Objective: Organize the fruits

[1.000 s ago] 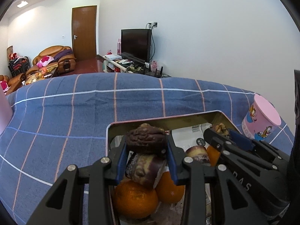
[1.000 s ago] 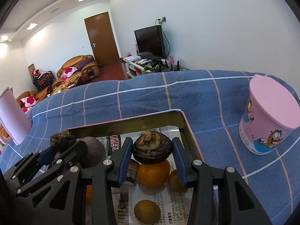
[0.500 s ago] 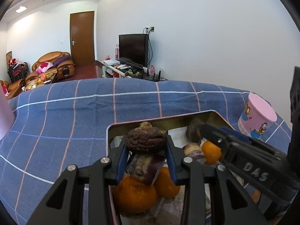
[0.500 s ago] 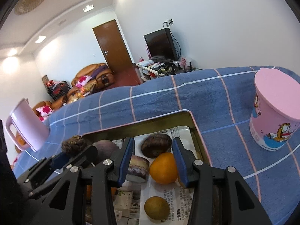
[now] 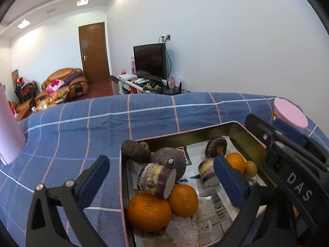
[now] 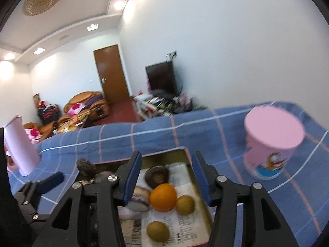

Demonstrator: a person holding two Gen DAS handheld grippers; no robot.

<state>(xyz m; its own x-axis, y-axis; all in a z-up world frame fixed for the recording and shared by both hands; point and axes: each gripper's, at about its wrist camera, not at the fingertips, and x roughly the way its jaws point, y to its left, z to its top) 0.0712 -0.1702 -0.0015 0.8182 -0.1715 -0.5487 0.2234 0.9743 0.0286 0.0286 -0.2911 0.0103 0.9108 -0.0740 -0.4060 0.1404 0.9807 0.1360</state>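
A metal tin [image 5: 255, 142] lined with newspaper sits on the blue checked cloth and holds the fruits. In the left wrist view a dark wrinkled fruit [image 5: 136, 150] lies at its far left corner, beside a round purple fruit [image 5: 169, 160], a cut purple piece [image 5: 157, 180] and two oranges [image 5: 149, 214]. Another dark fruit [image 6: 157, 176] lies at the tin's far side [image 6: 164, 153], with an orange [image 6: 163, 197] and two brown fruits [image 6: 158, 231]. My left gripper [image 5: 162, 177] is open and empty above the tin. My right gripper [image 6: 167, 177] is open and empty, raised over it.
A pink cartoon cup with a lid [image 6: 271, 144] stands on the cloth right of the tin. A pink jug [image 6: 19, 144] stands at the far left. The table's far edge drops to a room with sofa, door and television.
Both grippers have opened and let go of their dark fruits, which now lie in the tin. Both have pulled up and back; the right view is blurred by motion.
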